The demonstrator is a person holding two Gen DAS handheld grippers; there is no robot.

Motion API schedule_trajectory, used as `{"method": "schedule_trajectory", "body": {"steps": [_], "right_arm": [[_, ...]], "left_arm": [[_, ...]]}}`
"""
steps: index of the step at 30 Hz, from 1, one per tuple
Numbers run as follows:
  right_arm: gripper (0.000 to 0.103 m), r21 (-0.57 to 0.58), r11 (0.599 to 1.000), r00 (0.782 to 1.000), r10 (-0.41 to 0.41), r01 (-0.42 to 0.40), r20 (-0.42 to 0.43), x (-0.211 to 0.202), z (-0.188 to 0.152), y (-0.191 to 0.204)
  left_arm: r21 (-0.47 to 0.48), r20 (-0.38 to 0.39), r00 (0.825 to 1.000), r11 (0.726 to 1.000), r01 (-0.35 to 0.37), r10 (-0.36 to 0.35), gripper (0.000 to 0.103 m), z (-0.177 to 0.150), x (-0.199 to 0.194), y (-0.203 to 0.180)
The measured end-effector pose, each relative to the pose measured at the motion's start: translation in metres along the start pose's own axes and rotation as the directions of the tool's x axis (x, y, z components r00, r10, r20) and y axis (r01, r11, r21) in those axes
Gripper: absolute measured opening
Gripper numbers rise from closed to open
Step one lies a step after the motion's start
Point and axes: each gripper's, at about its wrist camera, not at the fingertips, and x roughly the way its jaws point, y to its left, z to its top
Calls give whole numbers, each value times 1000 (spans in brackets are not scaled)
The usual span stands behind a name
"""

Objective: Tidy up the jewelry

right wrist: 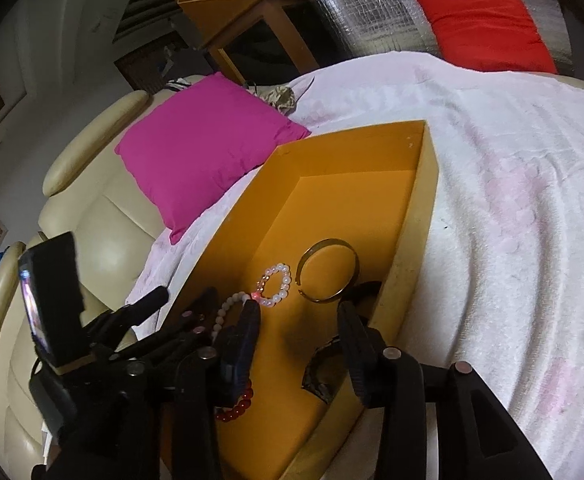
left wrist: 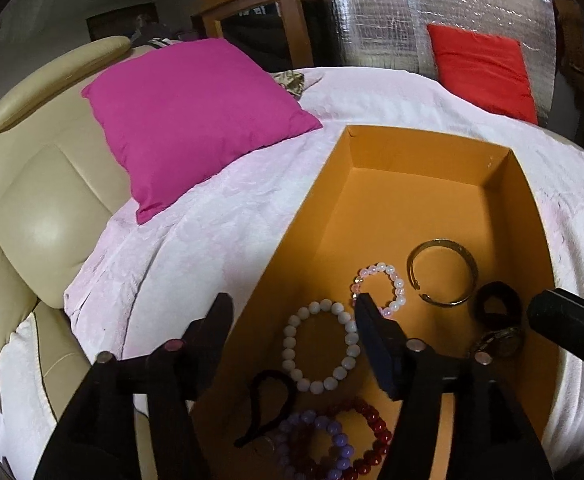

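Observation:
An orange box [left wrist: 412,160] [right wrist: 332,152] sits on a white-pink blanket. Inside lie a white bead bracelet [left wrist: 320,346], a pink clear-bead bracelet [left wrist: 380,288] [right wrist: 276,284], a gold bangle [left wrist: 442,272] [right wrist: 328,270], a black hair tie [left wrist: 268,400], lilac [left wrist: 320,440] and red [left wrist: 372,432] [right wrist: 238,404] bead bracelets, a dark band [left wrist: 496,300] and a watch [left wrist: 500,340] [right wrist: 322,372]. My left gripper [left wrist: 292,312] is open and empty, straddling the box's left wall. My right gripper [right wrist: 300,312] is open and empty above the box floor, near the bangle.
A magenta pillow [left wrist: 188,120] [right wrist: 204,148] lies on the blanket beside a cream leather sofa [left wrist: 40,208]. A red cushion [left wrist: 480,68] [right wrist: 488,24] leans on silver foil at the back. A wooden cabinet [left wrist: 260,28] stands behind.

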Motion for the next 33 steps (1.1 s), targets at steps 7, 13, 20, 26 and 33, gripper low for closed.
{"method": "schedule_trajectory", "body": {"steps": [7, 13, 20, 26, 33], "right_arm": [[54, 27, 1000, 999, 2, -3, 46, -23, -5, -1], [56, -85, 992, 996, -90, 92, 26, -54, -18, 19], [62, -189, 972, 987, -120, 138, 103, -130, -19, 42], [66, -263, 942, 971, -168, 210, 172, -210, -29, 67], [70, -231, 941, 958, -201, 247, 204, -270, -36, 73]], "left_arm": [[-28, 23, 1000, 1000, -6, 7, 70, -6, -34, 12], [-44, 109, 986, 992, -120, 124, 79, -10, -91, 19], [-59, 186, 969, 986, -153, 161, 79, -15, -172, 19], [-40, 240, 955, 985, -169, 174, 79, -23, -242, 8], [-53, 287, 947, 989, -136, 145, 84, -26, -295, 7]]}}
